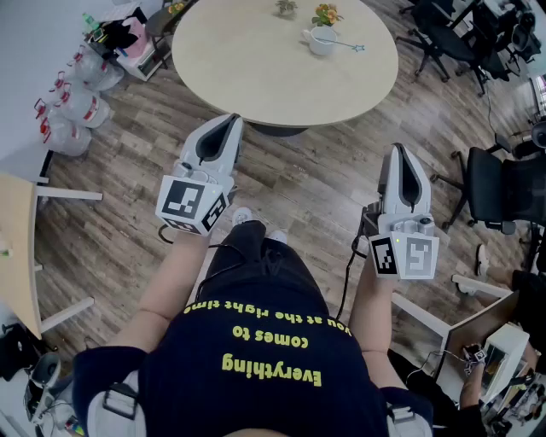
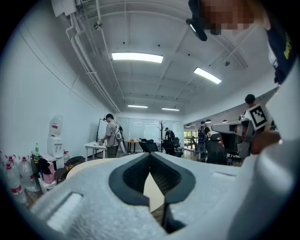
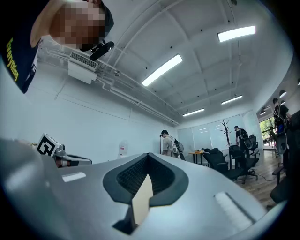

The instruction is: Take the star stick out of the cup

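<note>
The round tabletop lies well ahead of the person, and both claws are held far short of it. The left claw and the right claw are each clenched on nothing, jaws pressed together. The white cup stands toward the tabletop's far right side, just in front of a small flower pot, with the star stick leaning out over its rim to the right. As I judge it, arriving with the jaws unopened would shove the thin stick aside, and dragging it sideways could tip the light-looking cup or knock the flowers.
</note>
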A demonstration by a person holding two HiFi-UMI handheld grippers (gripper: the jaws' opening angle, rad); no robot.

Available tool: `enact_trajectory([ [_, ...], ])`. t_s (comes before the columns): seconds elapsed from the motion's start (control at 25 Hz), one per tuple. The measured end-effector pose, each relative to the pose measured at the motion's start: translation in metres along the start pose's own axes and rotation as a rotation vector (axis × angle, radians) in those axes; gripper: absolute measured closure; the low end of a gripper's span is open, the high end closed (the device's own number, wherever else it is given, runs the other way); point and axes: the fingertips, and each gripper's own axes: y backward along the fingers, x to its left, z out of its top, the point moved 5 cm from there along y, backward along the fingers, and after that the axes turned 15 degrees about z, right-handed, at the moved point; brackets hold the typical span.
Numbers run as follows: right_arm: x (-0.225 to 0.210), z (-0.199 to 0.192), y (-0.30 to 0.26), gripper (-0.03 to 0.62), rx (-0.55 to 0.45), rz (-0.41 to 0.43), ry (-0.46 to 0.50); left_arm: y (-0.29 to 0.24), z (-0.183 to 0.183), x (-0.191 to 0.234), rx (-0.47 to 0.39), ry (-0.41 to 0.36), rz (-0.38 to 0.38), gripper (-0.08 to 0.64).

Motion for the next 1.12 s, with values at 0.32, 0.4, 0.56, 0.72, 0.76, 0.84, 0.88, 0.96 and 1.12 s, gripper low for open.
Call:
enact_trajectory([
  [0.32,-0.002,-0.002,-0.003,0.58,-0.018,0.01,-0.041,-0.005,0.006,-0.004,-0.011,0.015,-0.009,0.555],
  [0.4,-0.005,-0.002,-0.001,0.58,-0.023,-0.005,-0.047,-0.008,0.007,-0.005,-0.009,0.02,-0.008,0.53],
  [0.56,-0.011,-0.01,-0.006,0.535,-0.001,-0.002,-0.087,-0.013,0.007,-0.005,0.012,0.028,0.012,0.445],
  [0.72,-0.014,-0.021,-0.016,0.409,0.01,0.001,-0.11,-0.02,0.002,0.0,0.039,0.03,0.025,0.346],
  [0.76,-0.015,-0.023,-0.019,0.384,0.01,0.003,-0.112,-0.023,0.001,0.001,0.041,0.023,0.019,0.331],
  [0.84,-0.017,-0.026,-0.028,0.347,0.014,0.01,-0.111,-0.032,-0.002,0.003,0.047,-0.001,0.004,0.305],
  [0.88,-0.018,-0.027,-0.033,0.334,0.018,0.013,-0.11,-0.038,-0.003,0.004,0.052,-0.009,-0.001,0.291],
  [0.96,-0.021,-0.03,-0.042,0.318,0.028,0.014,-0.108,-0.05,-0.005,0.007,0.056,-0.007,-0.003,0.269],
  [1.12,-0.037,-0.036,-0.066,0.298,0.043,0.007,-0.107,-0.083,-0.004,0.015,0.046,0.003,-0.01,0.255],
])
